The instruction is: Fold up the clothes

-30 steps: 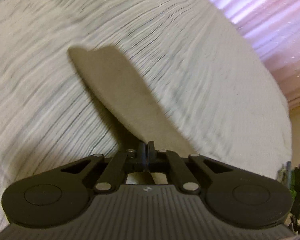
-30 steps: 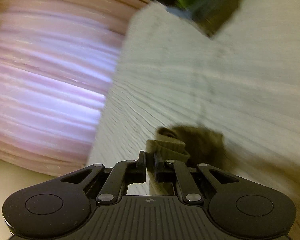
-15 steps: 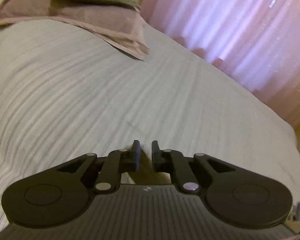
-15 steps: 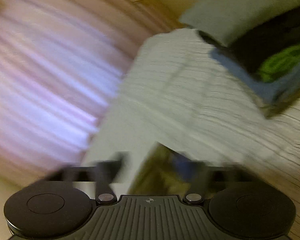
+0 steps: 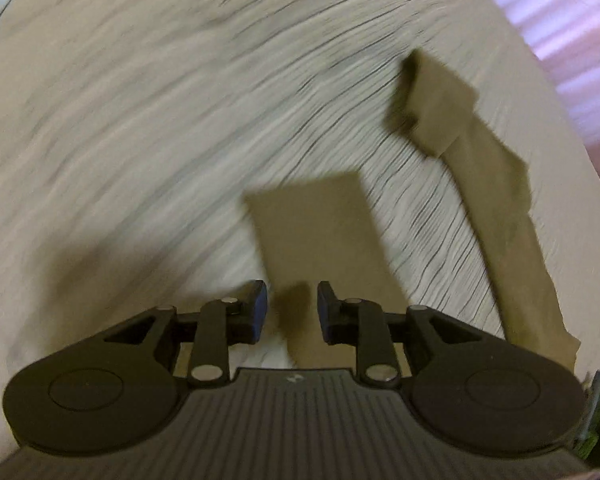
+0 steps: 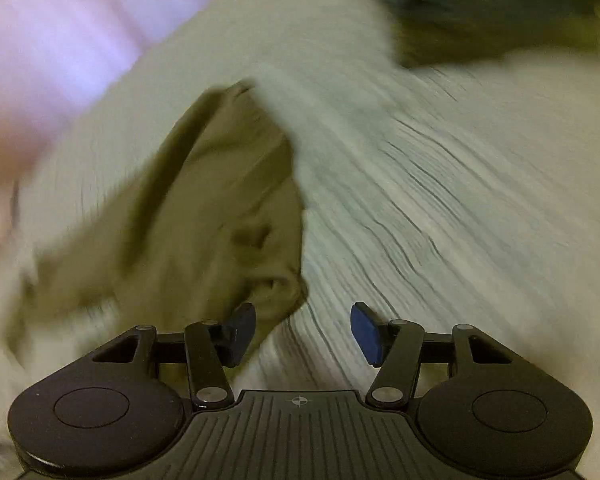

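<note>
An olive-tan garment lies on the striped light bedspread [image 5: 140,140]. In the left wrist view one flat rectangular part of the garment [image 5: 324,232] lies just ahead of my left gripper [image 5: 291,312], and a long strip of it [image 5: 496,200] runs along the right. My left gripper is open and empty, just above the cloth. In the right wrist view the garment [image 6: 204,216] lies crumpled ahead and to the left. My right gripper [image 6: 303,332] is wide open and empty, its left finger beside the cloth's near edge. Both views are motion-blurred.
A dark pile with green and blue cloth [image 6: 492,12] sits at the far right of the bed [image 6: 460,184]. Pink-lit curtains [image 5: 572,32] hang beyond the bed's edge, also in the right wrist view [image 6: 52,40].
Both grippers were shut on the garment a second ago. They have opened and let it drop onto the bed. Both cameras have swung quickly.
</note>
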